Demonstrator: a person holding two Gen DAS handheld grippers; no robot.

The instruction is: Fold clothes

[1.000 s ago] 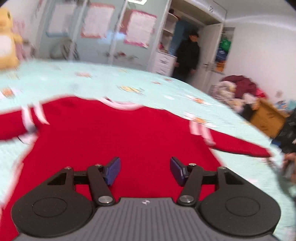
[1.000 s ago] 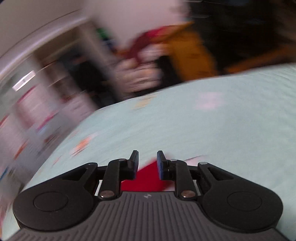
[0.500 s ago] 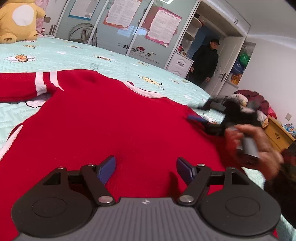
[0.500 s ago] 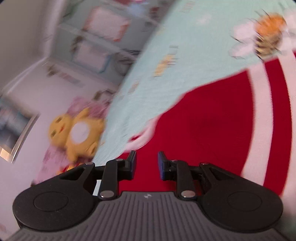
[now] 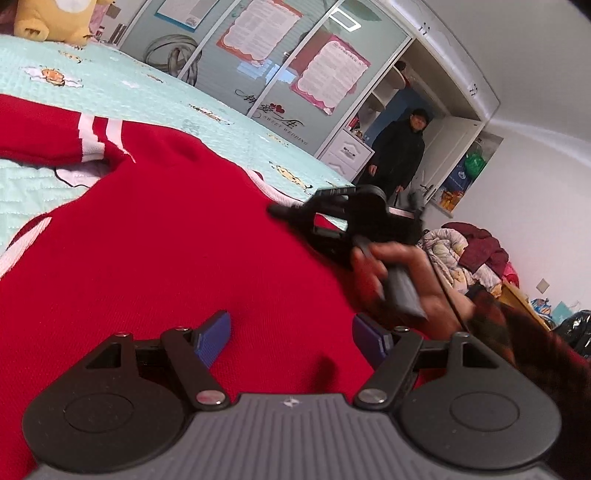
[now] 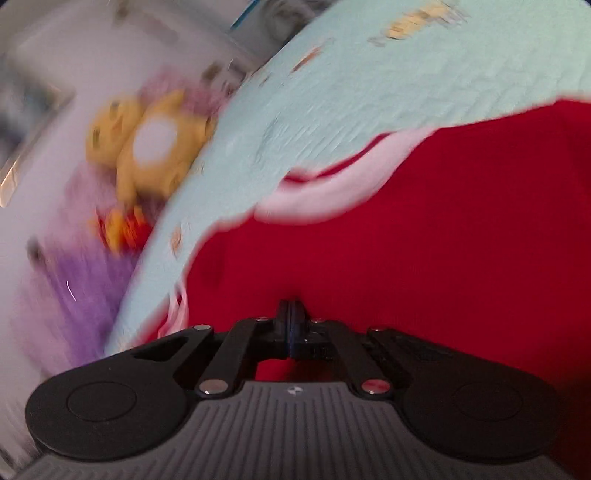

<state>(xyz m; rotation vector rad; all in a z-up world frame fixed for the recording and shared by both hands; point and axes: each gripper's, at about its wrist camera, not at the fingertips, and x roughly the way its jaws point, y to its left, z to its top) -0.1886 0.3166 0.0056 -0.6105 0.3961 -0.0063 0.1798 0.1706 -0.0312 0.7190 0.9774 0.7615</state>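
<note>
A red sweater with white trim lies spread on the mint bedspread. Its left sleeve, with white stripes, stretches off to the left. My left gripper hovers open low over the sweater's body, nothing between its blue pads. My right gripper, held in a hand, reaches over the sweater's chest near the collar. In the right wrist view, which is blurred, the right gripper has its fingers pressed together over the red sweater, with the white collar just ahead. The sweater's right sleeve is hidden.
A yellow plush toy sits at the far end of the bed. A person in dark clothes stands by the open wardrobe. A heap of clothes lies beyond the bed's right side, next to a wooden cabinet.
My right gripper swung from the bed's right edge in over the sweater's chest, and its fingers closed fully. The outstretched right sleeve is gone from the right side. My left gripper dropped lower.
</note>
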